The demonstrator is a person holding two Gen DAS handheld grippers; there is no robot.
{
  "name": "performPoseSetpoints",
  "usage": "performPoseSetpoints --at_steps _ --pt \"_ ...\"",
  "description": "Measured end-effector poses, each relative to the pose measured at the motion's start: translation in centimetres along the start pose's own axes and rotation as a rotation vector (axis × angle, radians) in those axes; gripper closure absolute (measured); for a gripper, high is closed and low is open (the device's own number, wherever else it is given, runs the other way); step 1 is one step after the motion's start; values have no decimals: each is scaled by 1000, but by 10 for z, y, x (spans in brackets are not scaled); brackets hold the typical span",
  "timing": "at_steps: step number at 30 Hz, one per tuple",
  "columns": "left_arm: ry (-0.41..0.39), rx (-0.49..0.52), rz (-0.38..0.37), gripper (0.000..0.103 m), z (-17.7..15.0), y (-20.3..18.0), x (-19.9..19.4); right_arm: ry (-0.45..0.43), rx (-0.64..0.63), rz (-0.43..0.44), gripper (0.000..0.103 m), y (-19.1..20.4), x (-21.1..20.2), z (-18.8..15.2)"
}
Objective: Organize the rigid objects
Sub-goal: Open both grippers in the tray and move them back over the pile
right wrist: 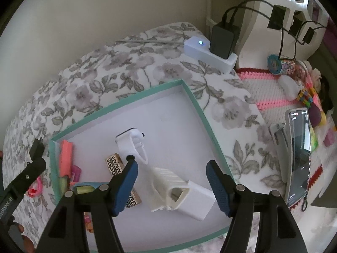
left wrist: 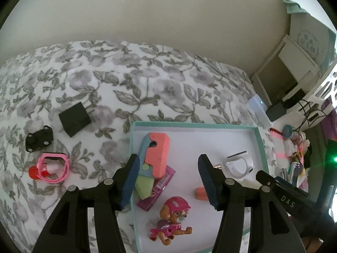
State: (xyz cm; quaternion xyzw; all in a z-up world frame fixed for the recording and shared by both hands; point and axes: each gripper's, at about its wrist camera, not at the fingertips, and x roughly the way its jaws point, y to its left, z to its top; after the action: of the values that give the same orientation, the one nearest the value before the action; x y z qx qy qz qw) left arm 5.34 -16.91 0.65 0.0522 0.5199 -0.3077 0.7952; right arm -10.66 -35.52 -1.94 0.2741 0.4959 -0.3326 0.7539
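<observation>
One teal-rimmed tray sat on my flowered bedspread, holding one plastic pup figure, one white smartwatch and one coral foam block. Outside it lay two black pieces, a boxy plug among them. My left gripper stood spread and empty; my right gripper gaped over a ribbed white piece, pads clear.

"DAS" on the right gripper — "enRobot.AI" on the left gripper.
</observation>
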Motion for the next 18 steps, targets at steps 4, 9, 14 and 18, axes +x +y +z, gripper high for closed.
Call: performPoseSetpoints --at_steps 4,9,14,18 --pt "-24 -12 46 33 3 7 -8 -22 -14 0 28 4 -8 2" --pt "-43 -41 132 22 5 25 -12 -62 -34 2 14 9 -16 4" --pt "-51 -81 212 10 3 52 -11 -77 -67 12 2 19 -16 3" --pt "-65 -128 249 10 3 74 -14 -90 -85 16 0 28 -17 2"
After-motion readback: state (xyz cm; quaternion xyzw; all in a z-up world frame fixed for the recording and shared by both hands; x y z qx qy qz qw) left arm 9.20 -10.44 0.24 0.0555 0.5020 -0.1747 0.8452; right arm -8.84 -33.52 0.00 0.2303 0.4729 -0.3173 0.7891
